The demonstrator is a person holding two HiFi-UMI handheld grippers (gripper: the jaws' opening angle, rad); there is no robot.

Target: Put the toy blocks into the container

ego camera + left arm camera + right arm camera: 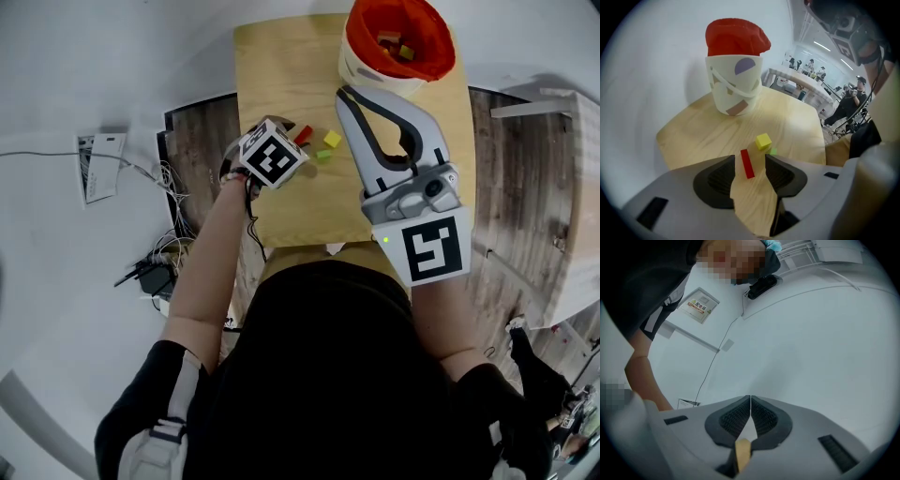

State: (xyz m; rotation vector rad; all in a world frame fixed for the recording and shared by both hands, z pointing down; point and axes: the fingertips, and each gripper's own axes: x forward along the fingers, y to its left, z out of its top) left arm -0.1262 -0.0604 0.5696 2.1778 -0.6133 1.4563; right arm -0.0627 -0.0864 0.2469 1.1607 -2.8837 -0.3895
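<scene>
Left gripper [750, 158] hovers short of the container [733, 89], jaws apart either side of a red block [747, 164], not touching it. A yellow block [763, 141] lies nearer the container. Right gripper [750, 399] is closed, empty.

Your container [397, 66] is cut off at the head view's twelve o'clock edge; the blocks [394, 44] inside it are too small to tell apart; a jaw of your left gripper [750, 159] half-hides the green block [774, 151] at one o'clock.
</scene>
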